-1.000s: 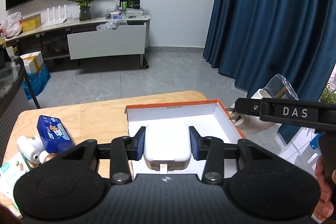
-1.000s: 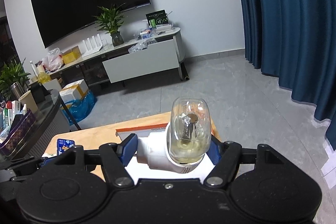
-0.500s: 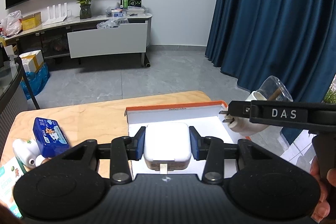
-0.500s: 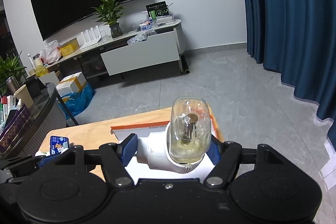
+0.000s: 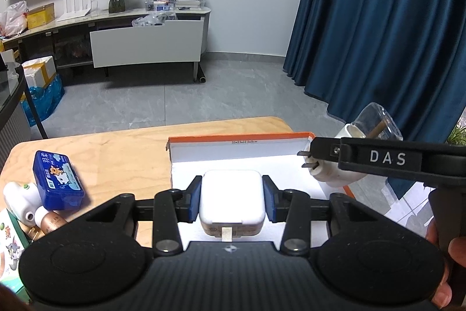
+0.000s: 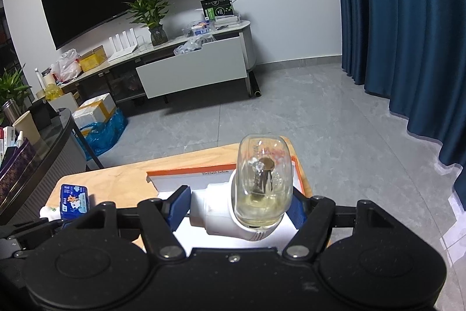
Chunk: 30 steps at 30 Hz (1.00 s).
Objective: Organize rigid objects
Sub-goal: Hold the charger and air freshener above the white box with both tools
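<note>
My left gripper (image 5: 232, 201) is shut on a white square power adapter (image 5: 231, 201) and holds it over the near part of a shallow white box with an orange rim (image 5: 238, 149) on the wooden table. My right gripper (image 6: 237, 206) is shut on a white plug-in device with a clear bottle on top (image 6: 262, 194). In the left wrist view this device (image 5: 335, 174) hangs at the box's right edge, its two prongs pointing left. The box also shows in the right wrist view (image 6: 192, 174).
On the table's left lie a blue tin (image 5: 58, 179), a white bottle (image 5: 20, 198), a small brown bottle (image 5: 51, 223) and a printed carton (image 5: 8, 249). The table's far edge drops to grey floor. A dark glass side table (image 6: 38, 147) stands left.
Both grippers have drawn back and tilted a little, so the box now looks flatter and further ahead. Both grips are unchanged.
</note>
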Each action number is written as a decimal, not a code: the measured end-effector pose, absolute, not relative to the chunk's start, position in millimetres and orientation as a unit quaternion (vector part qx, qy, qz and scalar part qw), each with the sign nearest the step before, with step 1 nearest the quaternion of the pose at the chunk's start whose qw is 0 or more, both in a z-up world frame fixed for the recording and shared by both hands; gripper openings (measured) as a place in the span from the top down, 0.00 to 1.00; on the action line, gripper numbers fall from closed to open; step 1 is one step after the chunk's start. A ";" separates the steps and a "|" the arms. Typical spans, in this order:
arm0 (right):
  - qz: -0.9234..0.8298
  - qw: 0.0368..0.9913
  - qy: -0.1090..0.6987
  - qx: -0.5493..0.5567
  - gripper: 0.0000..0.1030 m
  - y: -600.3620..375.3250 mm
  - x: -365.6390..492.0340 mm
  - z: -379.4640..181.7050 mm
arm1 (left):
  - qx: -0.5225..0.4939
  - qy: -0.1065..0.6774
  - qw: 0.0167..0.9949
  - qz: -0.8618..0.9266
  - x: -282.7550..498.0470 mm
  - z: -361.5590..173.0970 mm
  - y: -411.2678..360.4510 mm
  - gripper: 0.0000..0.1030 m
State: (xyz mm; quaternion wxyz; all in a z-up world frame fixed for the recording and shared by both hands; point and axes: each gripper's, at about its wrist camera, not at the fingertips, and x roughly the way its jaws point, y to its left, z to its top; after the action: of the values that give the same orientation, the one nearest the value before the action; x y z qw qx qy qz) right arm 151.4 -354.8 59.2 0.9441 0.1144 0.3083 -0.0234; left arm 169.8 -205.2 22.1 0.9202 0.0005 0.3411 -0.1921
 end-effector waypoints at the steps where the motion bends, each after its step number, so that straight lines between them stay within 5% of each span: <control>1: -0.023 0.944 0.309 0.114 0.21 -354.2 152.9 58.8 | 0.001 0.342 0.920 -0.192 169.7 21.5 -205.8 0.59; 30: -0.026 0.941 0.317 0.111 0.21 -349.6 166.3 50.5 | -0.001 0.354 0.916 -0.190 178.9 9.4 -209.3 0.59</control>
State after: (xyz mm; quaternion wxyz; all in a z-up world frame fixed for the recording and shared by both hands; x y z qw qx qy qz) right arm 166.3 -349.6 50.5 0.9414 0.1109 0.3175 -0.0257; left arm 178.9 -209.3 9.4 0.9160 -0.0012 0.3536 -0.1896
